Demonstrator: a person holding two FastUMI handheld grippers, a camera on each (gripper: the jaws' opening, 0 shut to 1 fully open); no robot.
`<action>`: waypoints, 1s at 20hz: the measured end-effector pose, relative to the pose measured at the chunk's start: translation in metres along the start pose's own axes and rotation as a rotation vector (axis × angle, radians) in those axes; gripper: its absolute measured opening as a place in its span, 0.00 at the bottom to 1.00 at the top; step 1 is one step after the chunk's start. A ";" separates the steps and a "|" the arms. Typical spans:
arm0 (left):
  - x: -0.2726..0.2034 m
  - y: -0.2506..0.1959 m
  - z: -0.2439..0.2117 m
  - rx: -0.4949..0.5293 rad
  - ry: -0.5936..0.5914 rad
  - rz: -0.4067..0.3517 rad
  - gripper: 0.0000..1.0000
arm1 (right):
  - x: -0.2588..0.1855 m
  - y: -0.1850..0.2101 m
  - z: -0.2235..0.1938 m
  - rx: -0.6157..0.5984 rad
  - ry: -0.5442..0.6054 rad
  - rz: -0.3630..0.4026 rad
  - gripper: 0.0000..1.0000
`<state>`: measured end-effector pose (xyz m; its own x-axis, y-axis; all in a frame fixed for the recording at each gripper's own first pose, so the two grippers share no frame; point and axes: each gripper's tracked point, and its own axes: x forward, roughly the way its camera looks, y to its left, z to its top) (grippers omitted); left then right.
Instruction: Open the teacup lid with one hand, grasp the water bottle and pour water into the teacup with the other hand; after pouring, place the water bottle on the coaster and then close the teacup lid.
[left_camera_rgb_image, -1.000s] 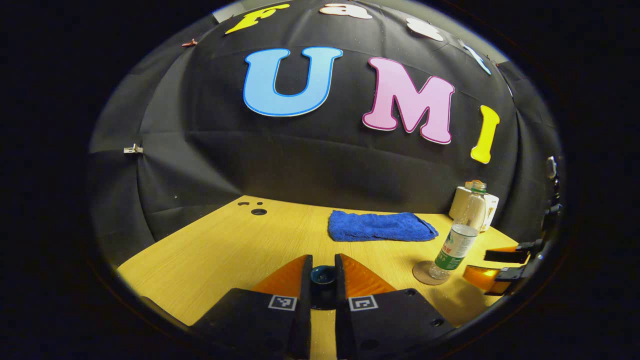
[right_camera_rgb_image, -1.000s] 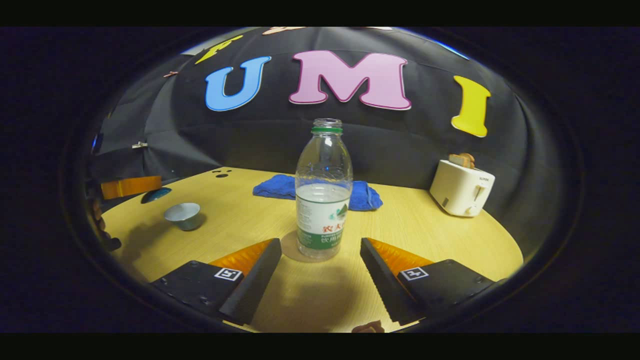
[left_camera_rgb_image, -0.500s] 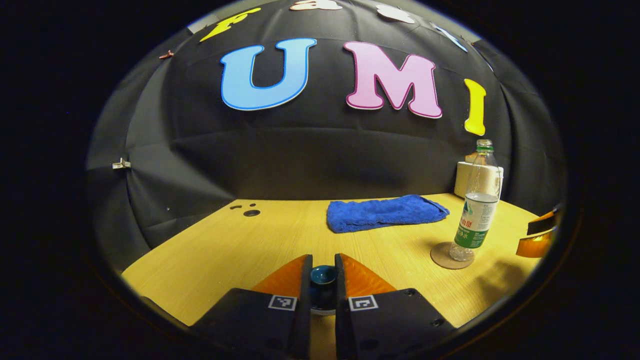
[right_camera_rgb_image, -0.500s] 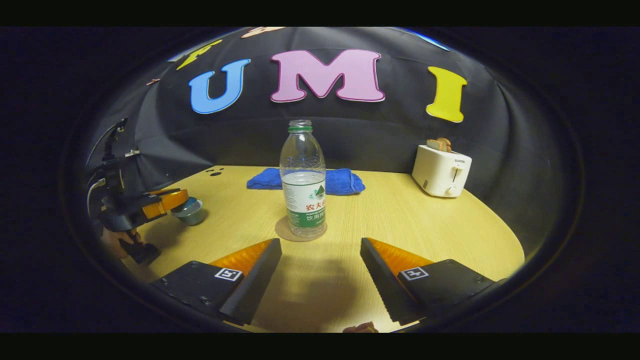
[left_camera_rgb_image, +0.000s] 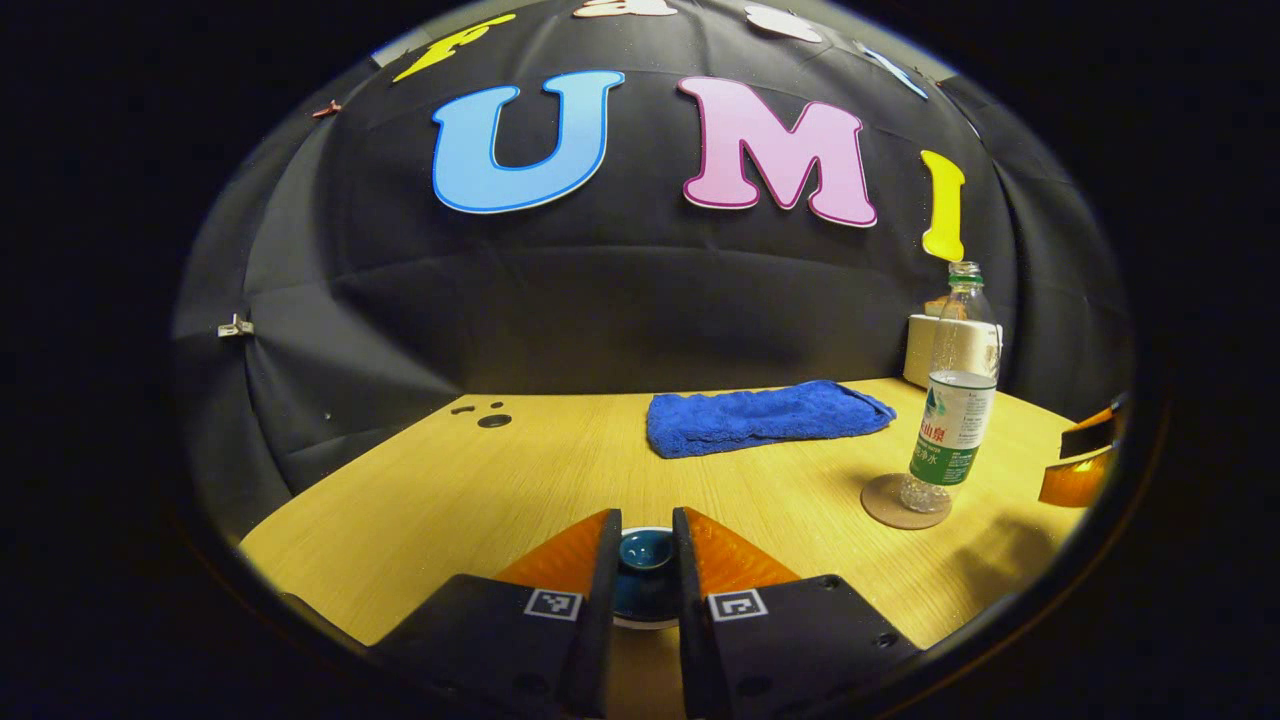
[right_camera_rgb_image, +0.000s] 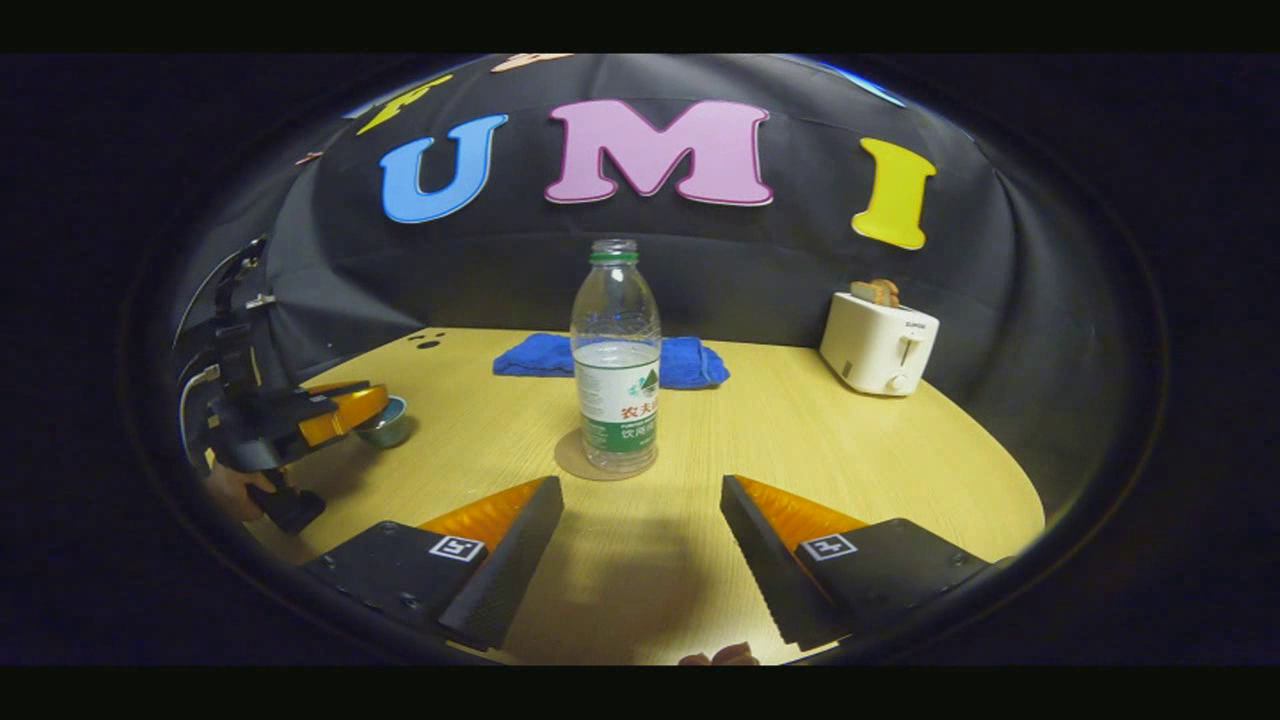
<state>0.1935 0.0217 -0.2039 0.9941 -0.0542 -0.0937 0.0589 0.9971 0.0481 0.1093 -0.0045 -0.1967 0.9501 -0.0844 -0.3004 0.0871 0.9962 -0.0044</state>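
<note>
My left gripper (left_camera_rgb_image: 645, 520) is shut on the knob of the dark teal teacup lid (left_camera_rgb_image: 645, 552). A pale cup rim (left_camera_rgb_image: 640, 623) peeks out just below it. In the right gripper view, the left gripper (right_camera_rgb_image: 350, 405) hovers right over the small teacup (right_camera_rgb_image: 388, 430), hiding the lid. The clear uncapped water bottle (right_camera_rgb_image: 617, 370), about half full, stands upright on the round coaster (right_camera_rgb_image: 570, 462). My right gripper (right_camera_rgb_image: 640, 490) is open and holds nothing, a short way in front of the bottle. The bottle (left_camera_rgb_image: 950, 420) and coaster (left_camera_rgb_image: 885, 505) also appear in the left gripper view.
A folded blue towel (right_camera_rgb_image: 540, 355) lies at the back of the wooden table (right_camera_rgb_image: 800, 440). A white toaster (right_camera_rgb_image: 878, 343) with bread in it stands at the back right. A hand (right_camera_rgb_image: 235, 490) holds the left gripper near the table's left edge.
My left gripper has brought the lid down over the teacup. My right gripper has drawn back a little from the bottle, which stays on the coaster.
</note>
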 end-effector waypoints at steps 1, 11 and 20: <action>-0.003 0.000 0.002 0.010 0.006 -0.001 0.34 | -0.002 0.000 0.003 0.007 0.004 0.000 0.99; -0.123 -0.005 0.103 -0.084 0.012 0.062 0.96 | -0.081 -0.018 0.088 -0.024 -0.040 0.025 0.98; -0.216 -0.051 0.236 -0.145 -0.176 0.046 0.95 | -0.161 -0.053 0.167 -0.010 -0.240 0.007 0.98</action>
<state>-0.0027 -0.0304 0.0490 0.9967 -0.0043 0.0807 0.0121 0.9953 -0.0966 0.0021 -0.0476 0.0114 0.9947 -0.0787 -0.0654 0.0780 0.9969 -0.0132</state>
